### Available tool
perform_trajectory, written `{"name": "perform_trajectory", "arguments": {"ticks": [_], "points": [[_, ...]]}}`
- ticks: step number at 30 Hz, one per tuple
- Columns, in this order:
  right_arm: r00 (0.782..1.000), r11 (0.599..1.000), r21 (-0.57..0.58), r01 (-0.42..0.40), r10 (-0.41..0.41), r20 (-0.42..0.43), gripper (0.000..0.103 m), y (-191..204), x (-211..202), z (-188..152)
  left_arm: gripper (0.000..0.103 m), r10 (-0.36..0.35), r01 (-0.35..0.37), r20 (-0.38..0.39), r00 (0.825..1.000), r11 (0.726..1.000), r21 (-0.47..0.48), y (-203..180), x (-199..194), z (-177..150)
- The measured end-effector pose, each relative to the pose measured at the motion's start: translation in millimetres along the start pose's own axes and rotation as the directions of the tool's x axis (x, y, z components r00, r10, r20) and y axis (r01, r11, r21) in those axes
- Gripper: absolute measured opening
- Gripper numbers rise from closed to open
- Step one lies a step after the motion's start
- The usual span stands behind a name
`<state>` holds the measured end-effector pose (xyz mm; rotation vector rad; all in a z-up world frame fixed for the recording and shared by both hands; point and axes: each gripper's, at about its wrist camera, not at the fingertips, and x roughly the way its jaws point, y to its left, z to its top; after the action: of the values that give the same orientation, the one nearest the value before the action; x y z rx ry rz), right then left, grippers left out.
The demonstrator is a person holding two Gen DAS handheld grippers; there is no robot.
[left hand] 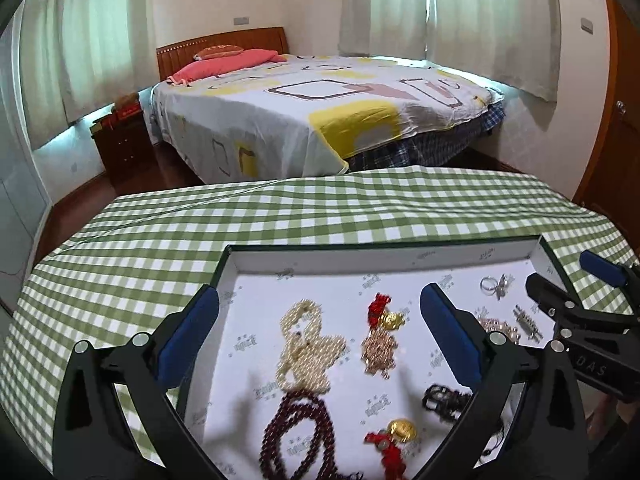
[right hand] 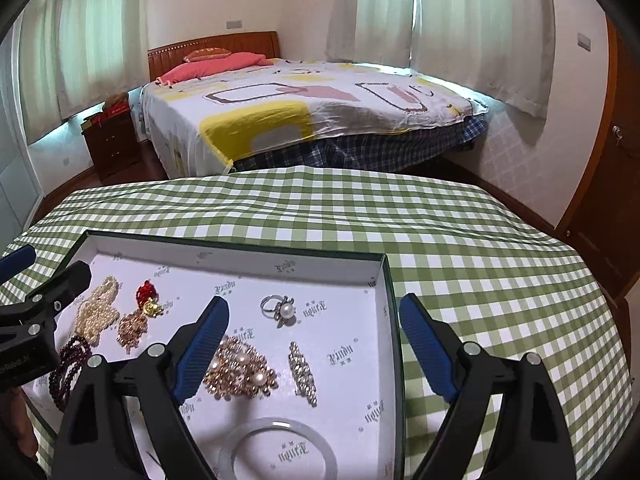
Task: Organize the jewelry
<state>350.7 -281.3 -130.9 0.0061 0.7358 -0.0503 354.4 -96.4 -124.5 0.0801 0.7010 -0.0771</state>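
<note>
A white-lined tray (left hand: 384, 242) with a dark green rim holds the jewelry. My left gripper (left hand: 320, 296) hovers open over a pearl necklace (left hand: 308, 344), a gold-bead piece with a red knot (left hand: 380, 344) and dark red beads (left hand: 296, 436); nothing is between its fingers. My right gripper (right hand: 314, 304) is open above the tray's (right hand: 224, 248) right side, its right finger outside the rim. Below it lie a pearl ring (right hand: 282, 308), a gold and pearl cluster (right hand: 240, 372), a rhinestone clip (right hand: 303, 372) and a clear bangle (right hand: 280, 424). Each gripper shows in the other's view: right gripper (left hand: 568, 276), left gripper (right hand: 50, 266).
The tray sits on a table under a green checked cloth (right hand: 480, 280), which spreads wide to the right and behind the tray. Beyond the table's far edge stand a bed (left hand: 320, 112) and a dark nightstand (left hand: 120, 144). A wooden door (right hand: 616, 200) is at the right.
</note>
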Motion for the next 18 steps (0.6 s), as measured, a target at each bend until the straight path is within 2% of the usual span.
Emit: {"name": "perform_trajectory", "arguments": {"ticks": [6, 18], "points": [[0.999, 1.000, 0.006, -0.004, 0.004, 0.049, 0.084, 3, -26, -8, 0.098, -0.006, 0.006, 0.024, 1.000, 1.000, -0.006, 4, -29, -9], [0.987, 1.000, -0.029, 0.001, 0.004, 0.159, 0.084, 17, -107, -28, 0.098, -0.020, 0.023, 0.054, 0.998, 0.999, -0.047, 23, -110, -31]]}}
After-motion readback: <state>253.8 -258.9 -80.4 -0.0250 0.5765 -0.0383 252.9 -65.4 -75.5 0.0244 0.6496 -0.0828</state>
